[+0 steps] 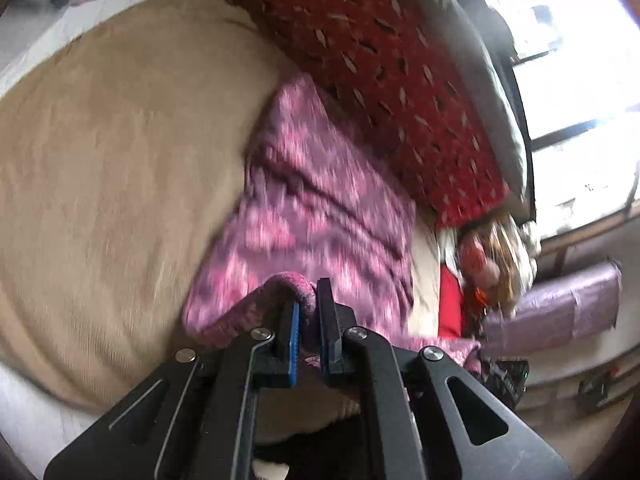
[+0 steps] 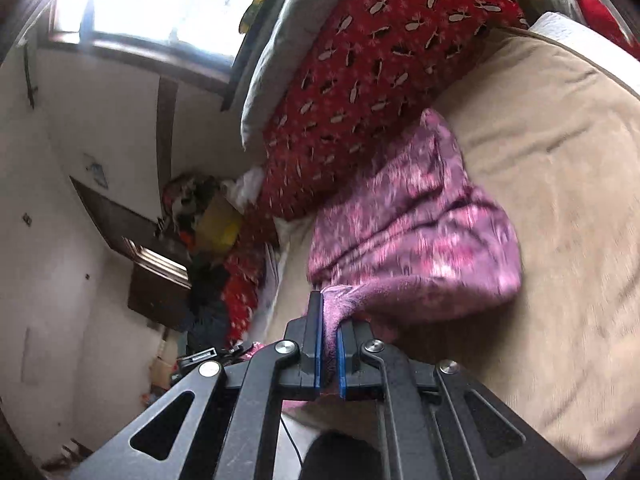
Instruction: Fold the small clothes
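A small pink and purple patterned garment lies on a beige blanket, its far end against a red patterned pillow. My left gripper is shut on the garment's near edge, which bunches between the blue pads. In the right wrist view the same garment spreads over the beige blanket. My right gripper is shut on another near corner of it, and the cloth is pulled up into a fold. Both views are motion-blurred.
The red pillow and a grey pillow lie along the far side under a bright window. A pile of clothes and dark wooden furniture stand beside the bed. A purple roll lies at right.
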The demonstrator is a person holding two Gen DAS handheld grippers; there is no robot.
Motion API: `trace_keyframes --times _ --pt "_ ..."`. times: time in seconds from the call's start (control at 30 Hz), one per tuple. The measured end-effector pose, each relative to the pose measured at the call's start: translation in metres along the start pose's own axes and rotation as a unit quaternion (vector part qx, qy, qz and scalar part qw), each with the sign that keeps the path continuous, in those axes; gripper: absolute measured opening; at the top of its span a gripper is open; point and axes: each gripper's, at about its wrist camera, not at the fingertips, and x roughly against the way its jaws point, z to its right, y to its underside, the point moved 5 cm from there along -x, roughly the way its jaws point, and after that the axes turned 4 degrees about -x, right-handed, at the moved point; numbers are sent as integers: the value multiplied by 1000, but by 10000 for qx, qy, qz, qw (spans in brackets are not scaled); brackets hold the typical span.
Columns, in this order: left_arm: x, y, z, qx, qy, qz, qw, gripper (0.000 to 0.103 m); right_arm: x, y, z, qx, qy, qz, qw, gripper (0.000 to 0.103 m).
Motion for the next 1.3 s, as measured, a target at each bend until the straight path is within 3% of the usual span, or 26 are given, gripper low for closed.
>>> trace_keyframes --times 0.2,0.4,0.57,0.7,0.8,0.87,0.93,1.0,1.03,1.07,1.1,1.13,1.2,1.3 --pt "-31 -75 9 148 -308 310 9989 5 -45 -63 24 -191 -90 58 9998 5" --pt "-74 -155 26 257 -589 289 9975 5 -102 -119 54 -488 -185 167 9985 5" --pt "-109 -214 30 304 -915 268 9950 5 -138 -166 87 -926 -220 505 9942 5" --pt "-147 -236 15 356 -1332 114 9904 6 -165 -193 122 -1380 -90 601 9886 6" --pt "-178 -240 0 414 -1730 -219 9838 6 -188 -200 148 -1676 352 403 9844 10" --pt "-179 -242 -1 514 -1602 -295 9853 6 -193 -203 153 -1746 544 366 9825 10" --pt "-169 -247 2 630 -1161 -250 9909 6 -190 -209 145 -1710 418 378 9837 12" --pt "-151 -253 6 747 -692 -130 9947 10 -179 -216 134 -1592 171 513 9858 21" --pt "-140 -256 8 743 -522 -20 9959 19 -168 -220 129 -1522 90 699 9858 36" --pt "-127 -259 10 679 -523 154 9962 37 -160 -222 127 -1491 91 881 9848 44" --pt "-116 -263 10 605 -600 318 9959 48 -149 -224 126 -1462 132 1092 9831 51" --pt "-105 -263 10 469 -696 455 9954 60 -144 -226 127 -1461 160 1171 9822 51" --pt "-102 -260 9 199 -802 338 9960 61 -137 -225 129 -1368 440 1161 9828 51" --pt "-117 -244 5 -324 -1025 -168 9941 62 -147 -215 126 -472 1609 808 9825 51"
